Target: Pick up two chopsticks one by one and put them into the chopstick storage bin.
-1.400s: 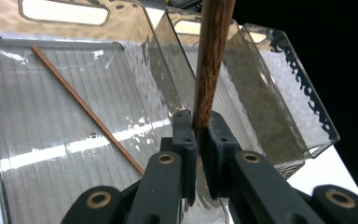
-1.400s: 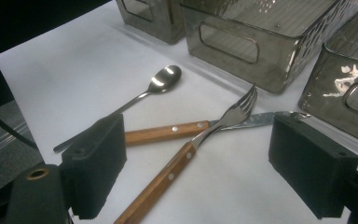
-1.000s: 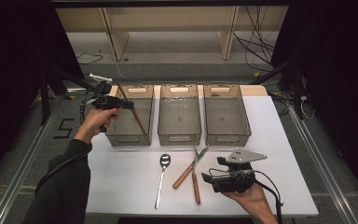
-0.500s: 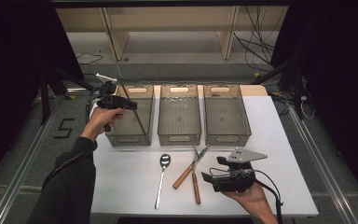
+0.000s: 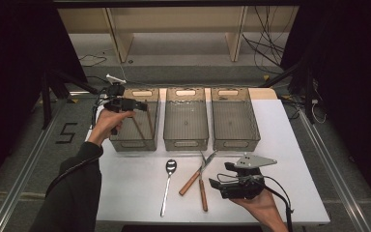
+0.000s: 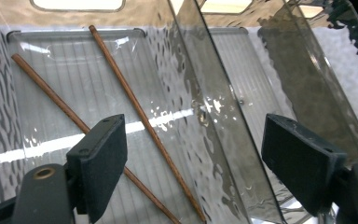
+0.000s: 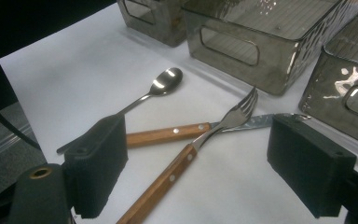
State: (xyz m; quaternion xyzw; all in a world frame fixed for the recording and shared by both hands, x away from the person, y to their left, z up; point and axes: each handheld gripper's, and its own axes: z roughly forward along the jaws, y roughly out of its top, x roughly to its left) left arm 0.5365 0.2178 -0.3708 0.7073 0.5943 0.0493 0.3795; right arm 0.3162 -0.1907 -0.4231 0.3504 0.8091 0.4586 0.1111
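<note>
The left gripper (image 5: pixel 137 104), its jaws just opened wide and empty, hangs over the chopsticks (image 6: pixel 135 112) lying diagonally in the left bin (image 5: pixel 125 143), while the wide-open right gripper (image 5: pixel 217 177) faces the fork (image 7: pixel 205 135) and knife (image 7: pixel 186 131) crossed near the table's (image 5: pixel 299 145) front edge.

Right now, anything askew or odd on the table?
Only minor things. The fork lies crossed over the knife instead of beside it. In the left bin, two chopsticks lie at a slant, not parallel. Left claw stands open above them, its jaws having just opened. No spill or damage shows.
</note>
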